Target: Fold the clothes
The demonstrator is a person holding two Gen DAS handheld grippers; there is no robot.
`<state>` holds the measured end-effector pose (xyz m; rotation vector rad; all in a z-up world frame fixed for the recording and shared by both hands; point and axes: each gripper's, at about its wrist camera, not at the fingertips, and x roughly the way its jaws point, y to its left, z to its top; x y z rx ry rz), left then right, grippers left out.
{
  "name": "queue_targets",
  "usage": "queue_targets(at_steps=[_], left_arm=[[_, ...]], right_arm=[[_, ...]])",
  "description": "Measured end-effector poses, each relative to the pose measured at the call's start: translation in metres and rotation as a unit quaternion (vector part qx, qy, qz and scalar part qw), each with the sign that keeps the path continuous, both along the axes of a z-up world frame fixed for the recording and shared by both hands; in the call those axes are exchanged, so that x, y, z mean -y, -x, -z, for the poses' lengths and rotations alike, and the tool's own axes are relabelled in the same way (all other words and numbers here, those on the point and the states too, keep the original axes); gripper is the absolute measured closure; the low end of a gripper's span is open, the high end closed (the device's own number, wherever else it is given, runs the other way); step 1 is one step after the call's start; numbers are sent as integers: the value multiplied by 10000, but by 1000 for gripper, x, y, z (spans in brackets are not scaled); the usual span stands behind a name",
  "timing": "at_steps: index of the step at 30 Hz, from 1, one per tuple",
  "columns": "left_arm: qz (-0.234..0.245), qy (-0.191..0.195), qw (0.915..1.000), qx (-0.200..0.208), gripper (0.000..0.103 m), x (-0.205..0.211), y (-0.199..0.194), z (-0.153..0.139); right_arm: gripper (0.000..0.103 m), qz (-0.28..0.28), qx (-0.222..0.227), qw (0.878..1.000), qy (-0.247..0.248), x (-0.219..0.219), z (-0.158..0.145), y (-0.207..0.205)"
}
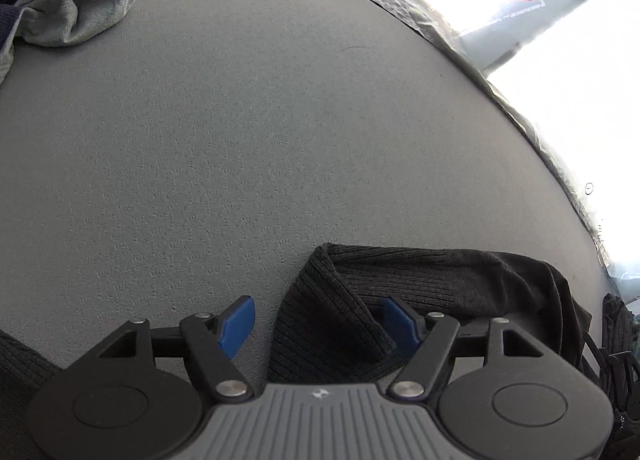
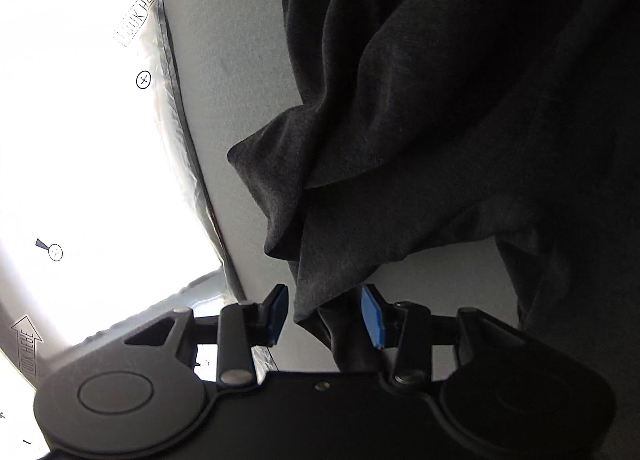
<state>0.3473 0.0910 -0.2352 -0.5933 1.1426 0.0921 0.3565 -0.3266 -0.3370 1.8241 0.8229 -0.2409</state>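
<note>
Grey textured table seen in both views, bright overexposed background past edge. Dark ribbed garment bunched at 5 o'clock in left view; ribbed cuff or hem lies between spread fingers of left gripper, not pinched. Right gripper likewise held open, dark fabric corner hanging between blue pads, contact possibly grazing, hard to judge. Grey clothes pile left at 10 o'clock. Step judged: grasping edges before spreading flat. Next move calls for both jaws closed on fabric, then garment pulled taut.
</note>
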Motion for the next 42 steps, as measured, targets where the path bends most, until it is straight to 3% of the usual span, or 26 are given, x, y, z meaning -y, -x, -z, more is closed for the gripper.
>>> queue_targets(at_steps=[3, 8, 11, 12, 13, 16, 17, 20, 22, 27, 31, 33, 35, 38, 42], left_arm=[[60, 10, 9999, 95, 21, 4, -3, 2], [389, -310, 9986, 177, 20, 17, -11, 2], [429, -479, 9977, 197, 21, 24, -12, 2], [436, -567, 9973, 182, 22, 27, -13, 2], [454, -691, 9964, 163, 25, 31, -14, 2], [637, -1245, 9901, 124, 53, 43, -14, -1], [739, -1323, 9883, 163, 67, 45, -14, -2], [799, -1520, 9850, 197, 83, 44, -15, -4], [831, -1946, 9771, 204, 91, 46, -19, -6], [734, -2543, 9616, 720, 92, 33, -42, -33], [573, -3176, 9326, 1615, 93, 26, -59, -82], [595, -3251, 9176, 2207, 93, 22, -61, -107], [647, -3329, 9096, 2399, 93, 17, -62, -120], [746, -3402, 9088, 2299, 91, 7, -57, -110], [1047, -3467, 9237, 1249, 90, -10, -37, -46]], right_arm=[[60, -95, -51, 9999, 8, -8, 3, -14], [64, 26, -396, 9992, 37, -11, 12, -28], [78, 60, -441, 9989, 141, -13, 13, -32], [93, 46, -403, 9990, 168, -13, 13, -33], [97, 40, -395, 9990, 206, -14, 12, -34], [98, 55, -362, 9990, 247, -15, 10, -33], [98, 82, -345, 9991, 213, -15, 10, -32], [98, 130, -299, 9993, 161, -17, 9, -31], [98, 161, -255, 9995, 122, -17, 7, -31], [98, 227, 24, 9997, 70, -18, -8, -40], [98, 232, 397, 9989, -31, -20, -29, -43], [98, 205, 557, 9982, -35, -24, -36, -39], [98, 126, 625, 9979, 68, -28, -41, -35], [98, 28, 468, 9989, 66, -35, -34, -27], [98, -271, -192, 9994, -96, -48, -10, -19]])
